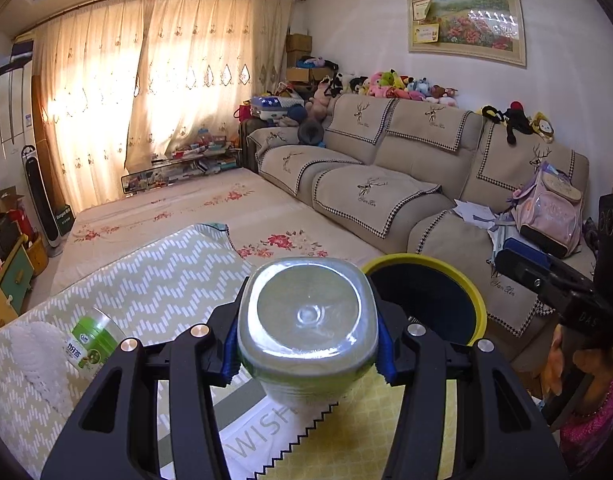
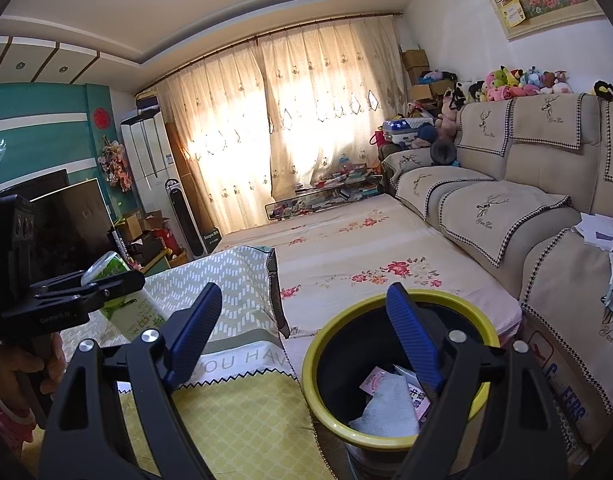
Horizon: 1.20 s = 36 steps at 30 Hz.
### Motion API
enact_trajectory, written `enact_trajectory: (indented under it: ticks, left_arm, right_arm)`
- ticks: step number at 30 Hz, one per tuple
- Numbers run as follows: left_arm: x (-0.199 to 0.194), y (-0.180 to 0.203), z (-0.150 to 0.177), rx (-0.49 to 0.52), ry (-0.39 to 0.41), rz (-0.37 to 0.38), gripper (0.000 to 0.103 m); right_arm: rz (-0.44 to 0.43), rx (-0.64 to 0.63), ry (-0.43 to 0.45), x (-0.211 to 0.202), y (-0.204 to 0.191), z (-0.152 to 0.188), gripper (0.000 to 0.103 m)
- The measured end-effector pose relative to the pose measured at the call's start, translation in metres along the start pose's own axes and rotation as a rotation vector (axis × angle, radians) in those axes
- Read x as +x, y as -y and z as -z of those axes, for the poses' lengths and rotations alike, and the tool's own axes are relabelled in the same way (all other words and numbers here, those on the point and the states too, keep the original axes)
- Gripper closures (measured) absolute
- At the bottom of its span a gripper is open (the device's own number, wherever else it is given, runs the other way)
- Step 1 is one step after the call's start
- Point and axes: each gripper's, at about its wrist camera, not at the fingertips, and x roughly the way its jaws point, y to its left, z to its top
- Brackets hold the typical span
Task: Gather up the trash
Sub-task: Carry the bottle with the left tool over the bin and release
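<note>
- While it is raised above the cloth-covered counter [image 1: 154, 280], the left tool [image 1: 308, 336] is clenched on a clear plastic bottle [image 1: 306, 320], its blue pads [image 1: 384, 350] pressing both sides and the bottle's base facing the camera.
- In the right wrist view, the same bottle [image 2: 122, 288] shows a green label and is held tilted in the left tool [image 2: 86, 284].
- A second bottle with a green label [image 1: 92, 344] lies on the counter, to the left of the held one.
- A white towel [image 1: 38, 356] lies beside that second bottle, at the counter's left edge.
- The right tool [image 2: 302, 332] is released, its two blue fingers [image 2: 410, 340] spread wide with nothing between them.
- A dark bin with a yellow rim [image 2: 394, 364] stands just beside the counter, between it and a beige sofa [image 2: 506, 200].
- The right tool's right finger hangs over the bin's opening.
- Inside the bin lie white paper [image 2: 386, 412] and a pink wrapper [image 2: 376, 380].
- In the left wrist view, the bin [image 1: 426, 300] appears just right of the held bottle.
- A floral rug [image 2: 346, 248] covers the floor beyond the counter.
</note>
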Motion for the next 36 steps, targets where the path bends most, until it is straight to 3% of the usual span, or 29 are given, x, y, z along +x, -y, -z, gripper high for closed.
enact_trajectory:
  ticks: [8,16,23,27,30,33,36]
  left_arm:
    - [-0.007,0.021,-0.012,0.034,0.002,0.038,0.052]
    - [0.007,0.06,-0.04,0.077,0.007,0.127,0.052]
    - [0.051,0.109,-0.062,0.095,-0.007,0.221,0.052]
    - [0.086,0.129,-0.068,0.08,-0.022,0.224,0.051]
    - [0.109,0.131,-0.067,0.047,-0.02,0.194,0.028]
    - [0.112,0.124,-0.062,0.006,-0.029,0.187,0.028]
    - [0.089,0.105,-0.048,-0.015,-0.011,0.162,0.023]
  right_arm:
    - [0.013,-0.012,0.032,-0.012,0.0,-0.013,0.023]
    - [0.128,-0.035,0.052,-0.033,0.028,-0.024,0.023]
    - [0.226,-0.006,0.054,-0.051,0.071,-0.025,0.023]
    - [0.247,0.014,0.056,-0.056,0.087,-0.027,0.023]
    - [0.243,0.021,0.058,-0.056,0.091,-0.027,0.023]
    - [0.23,0.02,0.052,-0.053,0.089,-0.026,0.023]
    - [0.208,0.02,0.039,-0.046,0.085,-0.024,0.023]
